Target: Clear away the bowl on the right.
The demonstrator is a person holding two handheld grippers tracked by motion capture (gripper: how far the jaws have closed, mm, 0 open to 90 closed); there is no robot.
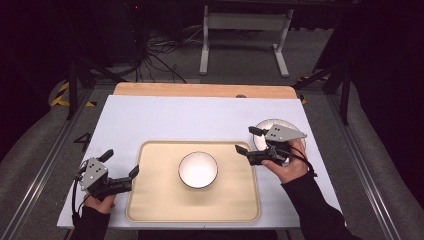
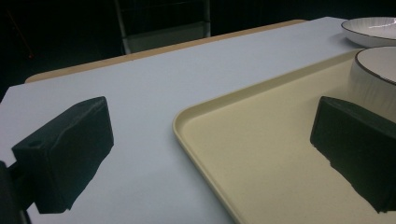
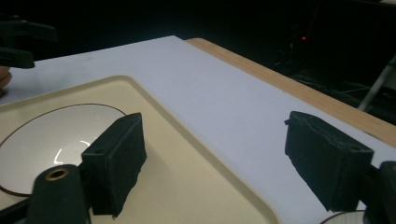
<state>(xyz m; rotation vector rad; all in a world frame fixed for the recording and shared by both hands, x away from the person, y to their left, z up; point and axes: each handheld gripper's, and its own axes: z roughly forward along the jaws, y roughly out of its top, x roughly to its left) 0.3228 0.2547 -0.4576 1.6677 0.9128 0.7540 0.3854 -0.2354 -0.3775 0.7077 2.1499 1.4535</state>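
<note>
A white bowl [image 1: 198, 169] with a dark rim stands in the middle of a beige tray [image 1: 150, 200]. A white plate [image 1: 272, 125] lies on the table to the right of the tray, partly hidden by my right gripper [image 1: 245, 139]. That gripper is open and hovers over the tray's right edge with nothing between its jaws. My left gripper [image 1: 121, 162] is open and empty at the tray's left edge. The left gripper view has the tray's corner [image 2: 261, 154], the bowl [image 2: 373, 74] and the plate [image 2: 373, 28]. In the right gripper view, the bowl [image 3: 51, 140] sits left of the open jaws.
The tray rests on a white tabletop [image 1: 200, 117] with a wooden strip [image 1: 200, 90] along its far edge. Behind the table stand a white desk frame [image 1: 245, 30] and loose cables [image 1: 155, 55] on the floor. Metal rails [image 1: 45, 170] run along both sides.
</note>
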